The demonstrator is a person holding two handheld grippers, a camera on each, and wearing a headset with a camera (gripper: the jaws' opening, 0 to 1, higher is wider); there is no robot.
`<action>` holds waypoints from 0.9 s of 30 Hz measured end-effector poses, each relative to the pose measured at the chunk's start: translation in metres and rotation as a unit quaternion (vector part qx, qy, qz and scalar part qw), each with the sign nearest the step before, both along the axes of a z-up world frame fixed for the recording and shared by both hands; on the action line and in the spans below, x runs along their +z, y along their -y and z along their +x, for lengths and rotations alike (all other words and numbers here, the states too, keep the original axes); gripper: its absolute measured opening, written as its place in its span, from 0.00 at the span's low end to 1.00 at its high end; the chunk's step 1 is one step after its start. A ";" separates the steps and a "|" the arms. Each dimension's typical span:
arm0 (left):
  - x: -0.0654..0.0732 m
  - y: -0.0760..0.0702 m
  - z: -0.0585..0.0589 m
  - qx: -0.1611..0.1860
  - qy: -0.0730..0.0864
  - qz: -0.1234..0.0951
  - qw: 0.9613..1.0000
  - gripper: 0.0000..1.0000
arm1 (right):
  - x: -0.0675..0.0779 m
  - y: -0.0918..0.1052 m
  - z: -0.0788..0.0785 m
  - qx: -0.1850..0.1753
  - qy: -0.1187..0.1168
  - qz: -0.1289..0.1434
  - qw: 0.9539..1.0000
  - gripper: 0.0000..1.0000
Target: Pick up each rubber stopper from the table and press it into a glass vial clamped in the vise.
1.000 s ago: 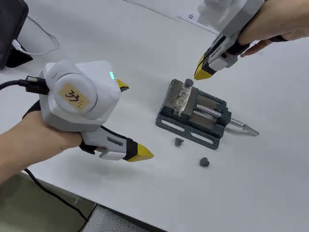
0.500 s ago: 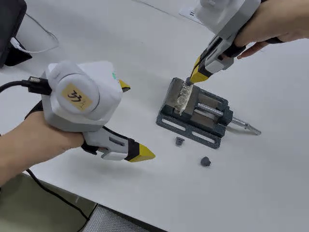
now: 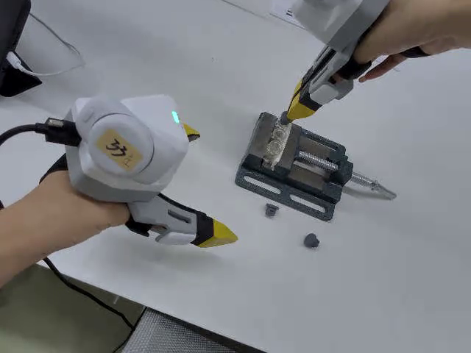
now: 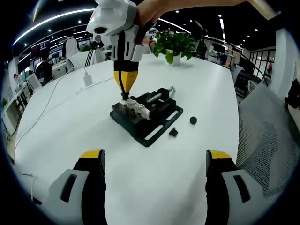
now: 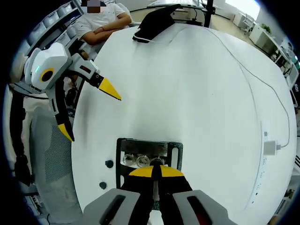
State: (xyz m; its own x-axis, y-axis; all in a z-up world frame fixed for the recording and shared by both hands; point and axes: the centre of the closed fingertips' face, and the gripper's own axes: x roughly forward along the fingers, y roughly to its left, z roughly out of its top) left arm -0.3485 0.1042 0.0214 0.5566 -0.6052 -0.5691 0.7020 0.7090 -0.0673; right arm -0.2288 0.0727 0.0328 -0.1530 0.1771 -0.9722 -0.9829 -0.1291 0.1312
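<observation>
**Dark grey rubber stopper (image 4: 125, 96) sits on clear glass vial (image 3: 280, 133) — right gripper (image 3: 293, 114) on top of it**

Over at the dark grey metal bench vise (image 3: 313, 184), the right gripper comes in steeply from above. Its two yellow-tipped jaws are pressed together with nothing between them. In the left gripper view the closed tips meet the top of the stopper, which sits in the mouth of the vial. The vial stands upright, clamped between the vise jaws at the end away from the person. In the right gripper view, two more round glass mouths (image 5: 135, 161) show side by side in the same clamp, just ahead of the shut tips.

The left gripper (image 3: 204, 184) hangs well to the side — jaws spread wide and holding nothing. It is above the white table (image 3: 184, 59) and clear of the vise. Its own view looks across the bare tabletop at the vise, between the two parted yellow tips.

On the near side of the vise, two loose grey stoppers lie on the table. One (image 3: 271, 210) is just beside the slotted base. The other (image 3: 311, 240) is a little further out and nearer the person. Neither touches the vise or a gripper. The vise's screw handle (image 3: 372, 190) pokes out to the right, along the tabletop.
</observation>
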 end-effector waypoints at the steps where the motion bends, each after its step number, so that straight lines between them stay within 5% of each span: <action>1: 0.000 0.000 0.000 0.000 0.000 0.000 1.000 0.88 | 0.000 0.000 -0.001 -0.002 -0.001 0.000 1.000 0.00; 11: -0.001 0.003 0.004 0.000 0.000 -0.003 1.000 0.87 | 0.001 0.001 -0.009 -0.004 0.005 -0.011 1.000 0.00; 18: -0.003 0.000 0.006 0.002 -0.001 -0.004 1.000 0.87 | -0.003 0.002 -0.002 -0.024 -0.017 -0.016 0.999 0.00; 27: -0.001 0.000 0.013 0.004 0.001 -0.010 1.000 0.87 | -0.001 0.002 -0.005 -0.016 -0.007 -0.029 0.999 0.00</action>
State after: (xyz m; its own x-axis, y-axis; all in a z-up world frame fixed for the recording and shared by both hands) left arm -0.3352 0.1042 0.0200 0.5627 -0.6120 -0.5558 0.6960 0.7135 -0.0810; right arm -0.2335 0.0706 0.0314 -0.1618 0.1252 -0.9789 -0.9845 -0.0891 0.1513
